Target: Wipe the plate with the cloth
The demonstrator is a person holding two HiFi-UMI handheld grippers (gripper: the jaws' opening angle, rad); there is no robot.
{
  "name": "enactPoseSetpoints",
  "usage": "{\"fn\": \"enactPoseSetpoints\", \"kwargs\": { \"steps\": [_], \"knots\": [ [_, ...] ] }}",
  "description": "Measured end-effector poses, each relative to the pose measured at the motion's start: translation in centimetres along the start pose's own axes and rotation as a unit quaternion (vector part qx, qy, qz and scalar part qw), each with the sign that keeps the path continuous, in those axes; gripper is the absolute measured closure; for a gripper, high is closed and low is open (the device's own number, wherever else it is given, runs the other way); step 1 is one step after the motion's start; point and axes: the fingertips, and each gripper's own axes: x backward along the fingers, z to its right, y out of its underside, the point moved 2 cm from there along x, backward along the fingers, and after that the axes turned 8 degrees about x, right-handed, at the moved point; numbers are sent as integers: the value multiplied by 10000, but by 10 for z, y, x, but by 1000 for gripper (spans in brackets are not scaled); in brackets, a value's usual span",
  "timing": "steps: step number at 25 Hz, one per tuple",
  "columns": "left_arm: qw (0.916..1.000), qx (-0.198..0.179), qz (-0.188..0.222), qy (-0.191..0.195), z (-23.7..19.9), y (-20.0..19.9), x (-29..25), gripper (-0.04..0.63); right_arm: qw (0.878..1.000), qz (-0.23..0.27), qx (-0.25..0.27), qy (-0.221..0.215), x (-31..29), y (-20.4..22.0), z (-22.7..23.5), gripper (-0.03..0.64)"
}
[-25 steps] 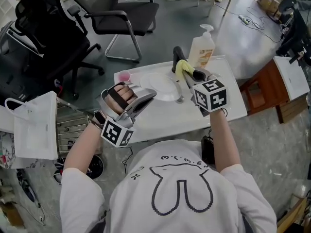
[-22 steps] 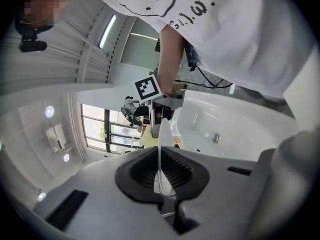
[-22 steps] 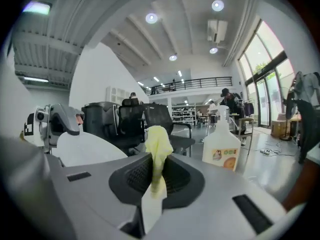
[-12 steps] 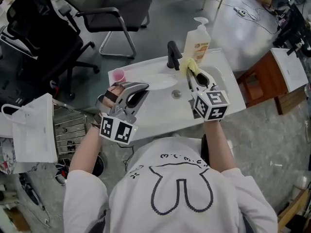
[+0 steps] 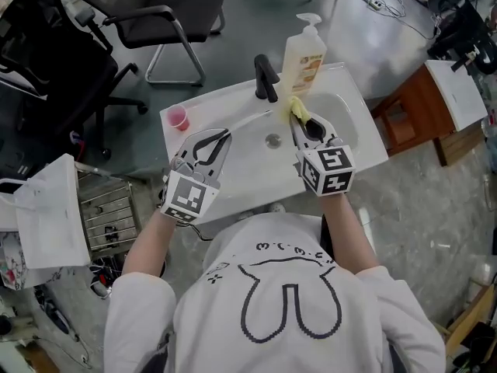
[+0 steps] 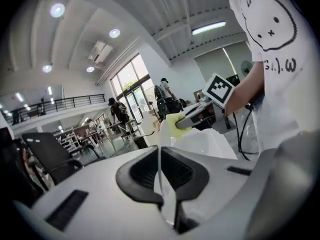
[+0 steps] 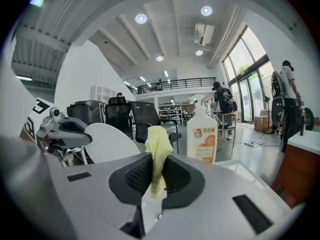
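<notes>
My left gripper (image 5: 223, 135) is shut on the near rim of a white plate (image 5: 250, 120), held on edge over the sink, so it shows only as a thin line. In the left gripper view the plate (image 6: 159, 149) runs straight out between the jaws of the left gripper (image 6: 159, 160). My right gripper (image 5: 297, 118) is shut on a yellow cloth (image 5: 297, 106), which sticks up from the jaws of the right gripper (image 7: 157, 163) as a crumpled cloth (image 7: 158, 146). The plate's face (image 7: 112, 143) shows at its left. The cloth (image 6: 173, 122) hangs close by the plate's far rim.
A white sink (image 5: 353, 134) lies under both grippers, with a black faucet (image 5: 264, 77) at the back. A soap pump bottle (image 5: 303, 56) stands behind the cloth, and a pink cup (image 5: 179, 118) at the sink's left corner. Office chairs stand beyond, a wire rack at the left.
Both grippers have come down over the sink basin. The left gripper has rolled, so the plate went from face-up to standing on edge. The cloth stays in the right jaws.
</notes>
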Motion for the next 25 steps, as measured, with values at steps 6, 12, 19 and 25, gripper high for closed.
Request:
{"fn": "enactPoseSetpoints", "kwargs": {
  "steps": [6, 12, 19, 25],
  "knots": [
    [9961, 839, -270, 80, 6, 26, -13, 575, 9993, -309, 228, -1, 0, 20, -2, 568],
    [9575, 2831, -563, -7, -7, 63, -31, 575, 9985, -505, 139, 160, 2, 35, 9, 568],
    [8405, 5249, -1336, -139, -9, 141, -51, 575, 9965, -816, -19, 185, 0, 59, 16, 568],
    [7591, 6228, -1895, -93, 5, 182, -71, 575, 9943, -1023, -185, 247, -2, 73, 28, 568]
  ]
}}
